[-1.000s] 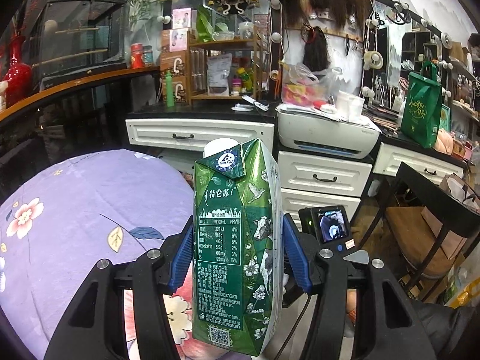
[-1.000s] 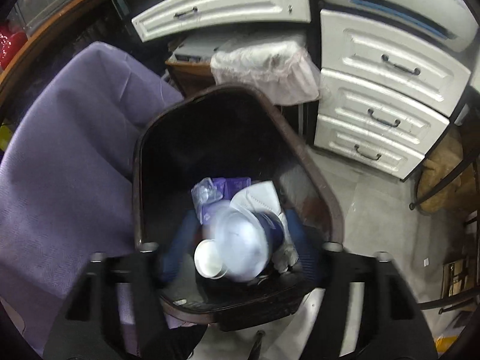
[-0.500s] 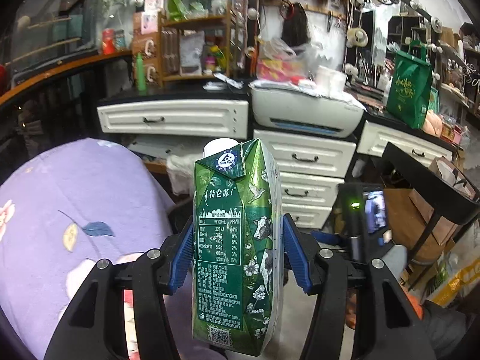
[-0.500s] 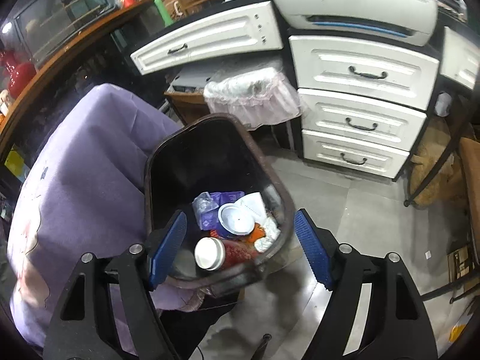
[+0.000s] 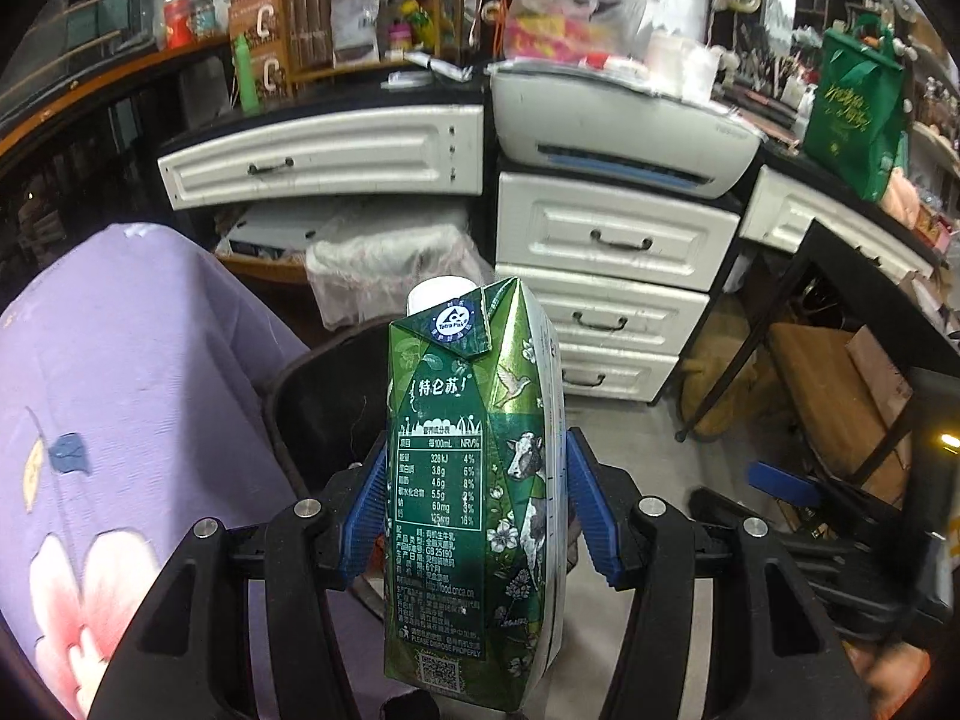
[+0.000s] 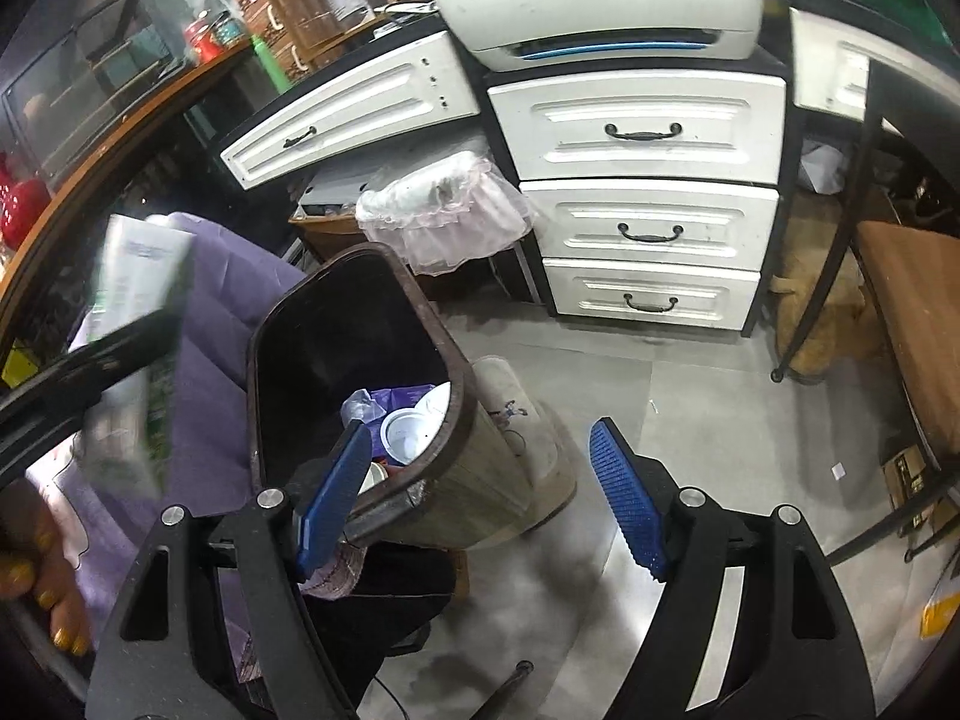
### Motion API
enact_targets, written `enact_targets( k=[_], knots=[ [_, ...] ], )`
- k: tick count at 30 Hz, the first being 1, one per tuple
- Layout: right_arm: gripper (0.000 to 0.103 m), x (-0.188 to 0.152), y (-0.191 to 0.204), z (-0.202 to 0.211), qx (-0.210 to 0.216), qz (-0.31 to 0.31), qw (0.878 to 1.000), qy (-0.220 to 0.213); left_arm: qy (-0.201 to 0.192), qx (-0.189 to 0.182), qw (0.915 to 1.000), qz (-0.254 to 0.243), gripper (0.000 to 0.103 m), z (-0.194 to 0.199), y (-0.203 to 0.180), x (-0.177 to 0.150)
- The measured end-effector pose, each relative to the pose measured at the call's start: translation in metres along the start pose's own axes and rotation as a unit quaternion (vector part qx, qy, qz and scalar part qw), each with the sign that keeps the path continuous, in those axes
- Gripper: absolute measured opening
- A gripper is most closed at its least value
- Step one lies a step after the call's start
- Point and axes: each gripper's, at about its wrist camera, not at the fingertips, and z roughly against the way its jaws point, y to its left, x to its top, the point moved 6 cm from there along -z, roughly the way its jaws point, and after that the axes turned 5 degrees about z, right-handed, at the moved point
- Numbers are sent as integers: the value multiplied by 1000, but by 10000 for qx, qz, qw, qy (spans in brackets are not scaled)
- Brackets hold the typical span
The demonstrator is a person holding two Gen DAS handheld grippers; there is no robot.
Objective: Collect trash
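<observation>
Between my left gripper's (image 5: 474, 516) blue pads stands the green printed milk carton with its white screw cap (image 5: 477, 480), upright and clamped on both side faces. Just beyond it on the floor sits the dark oval waste bin with a brown rim (image 5: 312, 384), tucked against the purple floral cloth (image 5: 120, 372) on its left; white drawer fronts (image 5: 612, 240) rise on the far side.

My right gripper (image 6: 480, 492) hangs with its jaws wide and nothing between them, above the bin's (image 6: 444, 360) near right rim. Inside I see a white lid, a clear wrapper and purple scraps. At the left edge of that view the carton (image 6: 138, 312) shows blurred, over the cloth and apparently not yet over the bin's mouth.

As I judge it, the main risk is an early release: the carton would land on the cloth or clip the rim and tumble to the floor. The tall carton is gripped low, so a quick tilt might let it pivot in the pads. My right gripper sits close enough to knock the bin.
</observation>
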Motion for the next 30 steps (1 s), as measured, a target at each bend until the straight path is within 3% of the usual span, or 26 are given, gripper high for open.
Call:
enact_targets(
  k=[10, 12, 15, 22, 30],
  knots=[
    [75, -16, -21, 7, -91, -82, 9999, 63, 596, 251, 9978, 169, 56, -56, 10, -4],
    [75, -17, -22, 7, -98, -92, 9999, 86, 619, 217, 9976, 221, 66, -60, 11, -4],
    [75, -18, -21, 7, -110, -100, 9998, 91, 470, 175, 9985, 234, 80, -57, 10, -1],
    [76, -16, -19, 15, -189, -32, 9998, 19, 216, 0, 9995, 243, 84, -34, 3, 2],
    [83, -6, -1, 49, -399, 242, 9983, -347, -663, -161, 9975, 206, 94, 47, -1, 6]
  ],
)
